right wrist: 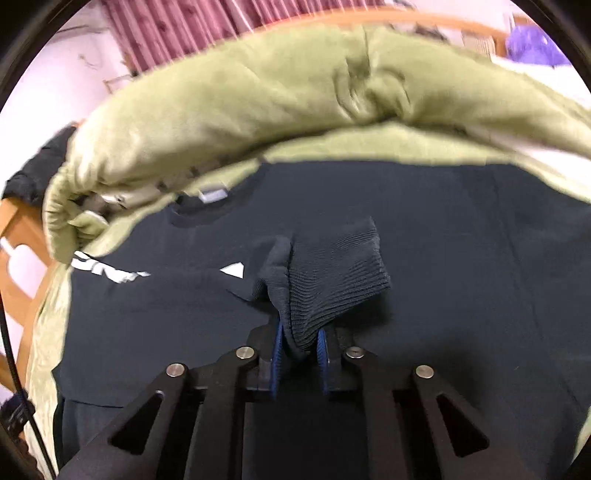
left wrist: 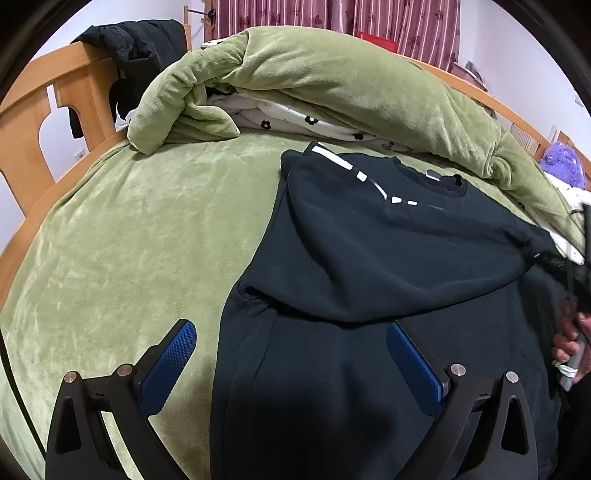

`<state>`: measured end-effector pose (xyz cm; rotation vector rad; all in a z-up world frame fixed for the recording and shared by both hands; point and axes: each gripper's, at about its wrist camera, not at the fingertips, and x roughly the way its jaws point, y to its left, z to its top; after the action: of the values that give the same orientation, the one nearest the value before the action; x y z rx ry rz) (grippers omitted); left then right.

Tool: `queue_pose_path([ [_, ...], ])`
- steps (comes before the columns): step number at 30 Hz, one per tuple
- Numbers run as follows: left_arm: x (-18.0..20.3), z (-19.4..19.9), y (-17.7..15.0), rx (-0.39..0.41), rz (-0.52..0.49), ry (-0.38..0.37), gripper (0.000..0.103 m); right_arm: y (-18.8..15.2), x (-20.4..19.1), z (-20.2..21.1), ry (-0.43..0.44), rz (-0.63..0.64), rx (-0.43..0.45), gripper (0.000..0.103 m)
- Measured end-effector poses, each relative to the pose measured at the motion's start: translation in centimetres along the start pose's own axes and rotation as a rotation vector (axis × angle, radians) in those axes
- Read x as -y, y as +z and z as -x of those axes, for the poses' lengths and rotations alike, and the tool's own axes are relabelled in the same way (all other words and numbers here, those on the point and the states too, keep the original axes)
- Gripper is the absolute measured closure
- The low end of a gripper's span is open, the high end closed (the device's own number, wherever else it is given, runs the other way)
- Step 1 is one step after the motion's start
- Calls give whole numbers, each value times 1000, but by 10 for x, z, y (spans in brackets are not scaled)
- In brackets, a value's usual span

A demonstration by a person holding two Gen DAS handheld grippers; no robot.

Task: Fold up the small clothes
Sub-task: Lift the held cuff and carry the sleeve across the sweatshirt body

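Green plush bedding [left wrist: 122, 229] covers a wooden-framed bed; a dark sweatshirt [left wrist: 369, 258] with white lettering is spread on it, one sleeve folded across the chest.

Right wrist view only: a ribbed cuff [right wrist: 332, 273] of the sweatshirt is seen pinched between the blue pads [right wrist: 277, 350] of the right gripper [right wrist: 300, 349], jaws nearly closed on the fabric, cuff lifted above the garment's body. A grey neck label [right wrist: 213, 195] is noted at the collar. This view is motion-blurred.

Left wrist view only: the left gripper [left wrist: 291, 354] is held with jaws wide apart, nothing between the pads; one finger [left wrist: 170, 362] is over bare bedding, the other over the lower sweatshirt. At the right edge a hand [left wrist: 570, 343] on a gripper handle is partly seen.

A bunched green duvet [left wrist: 332, 85] with a white floral lining [left wrist: 295, 118] lies just behind the collar. Farther back: a black garment [left wrist: 136, 44] draped over the headboard [left wrist: 37, 122], striped maroon curtains [left wrist: 332, 18], a purple fuzzy object [left wrist: 561, 166] at far right.
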<state>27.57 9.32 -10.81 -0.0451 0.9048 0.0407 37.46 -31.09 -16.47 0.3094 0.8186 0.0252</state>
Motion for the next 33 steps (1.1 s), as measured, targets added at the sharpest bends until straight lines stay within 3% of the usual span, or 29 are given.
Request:
queue_pose_path([
  [2, 1, -2, 0, -3, -6, 9, 0, 0, 6, 19, -8, -10, 45, 88],
  [4, 4, -3, -2, -8, -16, 11, 0, -3, 15, 24, -63, -8, 37, 87],
  [8, 11, -1, -4, -4, -34, 7, 0, -16, 36, 6, -115, -13, -132, 69],
  [9, 14, 1, -4, 1, -41, 7, 0, -18, 39, 9, -107, -13, -135, 66],
  [11, 18, 4, -4, 8, -47, 0, 0, -18, 45, 30, -111, 12, -105, 56],
  [15, 24, 5, -6, 17, -62, -9, 0, -12, 66, 86, -265, 78, -4, 53],
  [23, 26, 7, -6, 29, -47, -29, 0, -29, 206, 174, -426, -95, 15, 43],
  [28, 30, 0, -4, 61, -58, 21, 0, -52, 278, 176, -397, -239, 1, 43],
  [33, 33, -10, -5, 63, -71, 64, 0, -44, 320, 161, -375, -327, 43, 43],
])
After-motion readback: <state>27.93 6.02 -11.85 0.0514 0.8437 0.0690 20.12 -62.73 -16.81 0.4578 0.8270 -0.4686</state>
